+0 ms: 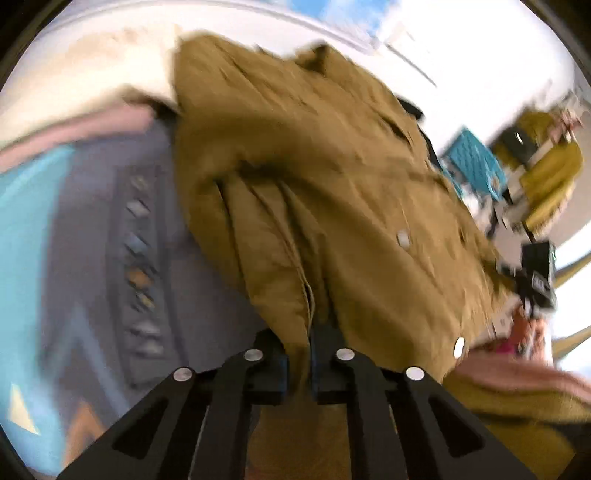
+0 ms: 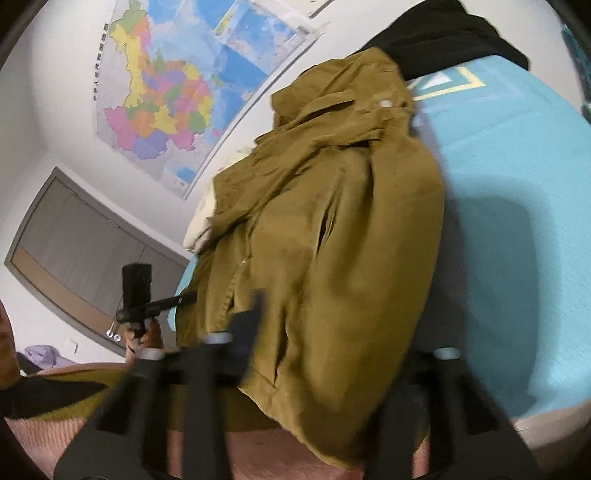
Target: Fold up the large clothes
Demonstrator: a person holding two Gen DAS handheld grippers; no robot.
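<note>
The mustard jacket [image 1: 332, 177], draped over the blue bedspread [image 2: 517, 221], was pinched at its hem by the left gripper [image 1: 298, 354] and apparently the right gripper [image 2: 332, 350], so an even fold-over was judged due next.

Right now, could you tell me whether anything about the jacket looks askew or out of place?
Yes: the brown jacket is bunched and creased, not flat, with its collar rumpled near a black garment. The left gripper is shut on a hem fold.
</note>
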